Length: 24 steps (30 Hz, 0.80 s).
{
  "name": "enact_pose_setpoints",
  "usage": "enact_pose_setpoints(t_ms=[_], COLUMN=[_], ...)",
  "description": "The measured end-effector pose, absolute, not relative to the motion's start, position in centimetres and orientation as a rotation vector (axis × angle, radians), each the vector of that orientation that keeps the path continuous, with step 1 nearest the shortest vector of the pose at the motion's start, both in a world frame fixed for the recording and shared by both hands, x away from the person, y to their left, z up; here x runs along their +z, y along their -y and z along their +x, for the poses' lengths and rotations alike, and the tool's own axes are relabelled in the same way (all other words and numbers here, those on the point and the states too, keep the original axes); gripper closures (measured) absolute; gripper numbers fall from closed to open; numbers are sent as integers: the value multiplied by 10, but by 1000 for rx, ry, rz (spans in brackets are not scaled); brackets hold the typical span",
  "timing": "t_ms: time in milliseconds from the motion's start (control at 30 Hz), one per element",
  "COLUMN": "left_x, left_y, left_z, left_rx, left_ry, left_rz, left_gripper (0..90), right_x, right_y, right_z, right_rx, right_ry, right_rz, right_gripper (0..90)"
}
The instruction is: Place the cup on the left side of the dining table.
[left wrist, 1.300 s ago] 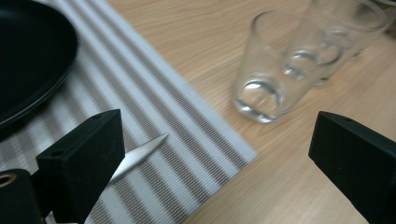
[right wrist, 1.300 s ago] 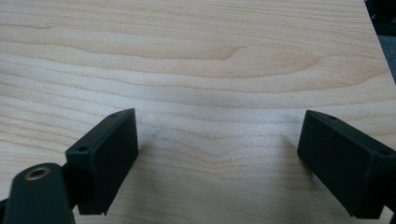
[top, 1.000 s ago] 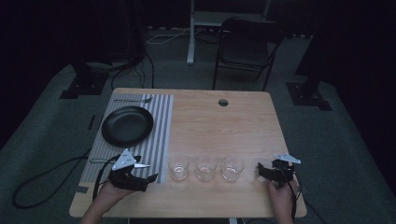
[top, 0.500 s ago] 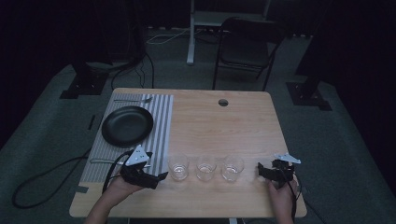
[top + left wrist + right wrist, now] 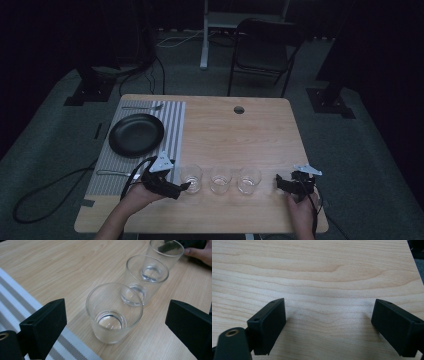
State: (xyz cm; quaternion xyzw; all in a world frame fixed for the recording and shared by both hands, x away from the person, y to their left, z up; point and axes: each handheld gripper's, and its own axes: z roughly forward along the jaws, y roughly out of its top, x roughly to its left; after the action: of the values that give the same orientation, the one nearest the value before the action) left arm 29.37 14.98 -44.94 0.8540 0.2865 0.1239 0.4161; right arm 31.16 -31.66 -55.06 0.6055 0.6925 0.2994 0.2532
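Observation:
Three clear empty glasses stand in a row near the table's front edge: the left glass [image 5: 191, 177] [image 5: 113, 315], the middle glass [image 5: 221, 179] [image 5: 143, 277] and the right glass [image 5: 249, 179] [image 5: 163, 255]. My left gripper [image 5: 183, 188] [image 5: 117, 321] is open, its tips just left of the left glass. In the left gripper view that glass stands a little ahead, in line with the gap between the jaws and untouched. My right gripper [image 5: 279, 183] [image 5: 332, 317] is open to the right of the row, with bare wood between its jaws.
A black plate [image 5: 136, 134] rests on a striped placemat [image 5: 175, 125] at the table's left. A fork [image 5: 142, 106] lies beyond it and another utensil [image 5: 112, 173] in front. The wooden table has a cable hole [image 5: 239, 109]. A chair [image 5: 262, 45] stands behind.
My left gripper has moved right across the placemat's edge, up to the left glass, with its jaws still open. The right gripper has stayed where it was.

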Motion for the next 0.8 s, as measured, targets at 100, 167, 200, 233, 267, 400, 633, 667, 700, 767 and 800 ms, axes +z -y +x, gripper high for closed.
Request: enact_pose_setpoints(t_ms=[100,167,200,233,267,400,633,667,700,767,800], left_x=[-451,-450,-449,-449,-448,-446,-445,-446,-446,-447,-447], left_y=[-142,-136,-134,-132,-130,-121,-106,-103,-102,-98,-96], left_z=[297,298,299,300,300,303,309,310,311,312,313], left_rx=[301,304,298,295,301,287,285,284,279,271,273], left_ry=[-700,-687,-679,-673,-669,-646,-602,-599,-597,-587,-586], left_rz=[2168,2180,2185,2183,2187,2199,2256,2261,2263,2272,2274], left_gripper=[41,40,40,40,40,40,41,41,40,41,41], right_x=[-551,-551,-551,-551,-551,-551,-551,-551,-551,-551,-551], right_y=[317,317,317,317,317,317,317,317,317,317,317], right_z=[312,312,312,312,312,312,312,312,312,312,312], right_rx=[814,814,814,814,814,814,814,814,814,814,814], right_ry=[-1882,-1882,-1883,-1882,-1882,-1882,-1882,-1882,-1882,-1882,-1882], right_rz=[1646,1646,1646,1646,1646,1647,1646,1647,1647,1647,1647], right_gripper=[119,119,119,119,119,119,119,119,119,119,119])
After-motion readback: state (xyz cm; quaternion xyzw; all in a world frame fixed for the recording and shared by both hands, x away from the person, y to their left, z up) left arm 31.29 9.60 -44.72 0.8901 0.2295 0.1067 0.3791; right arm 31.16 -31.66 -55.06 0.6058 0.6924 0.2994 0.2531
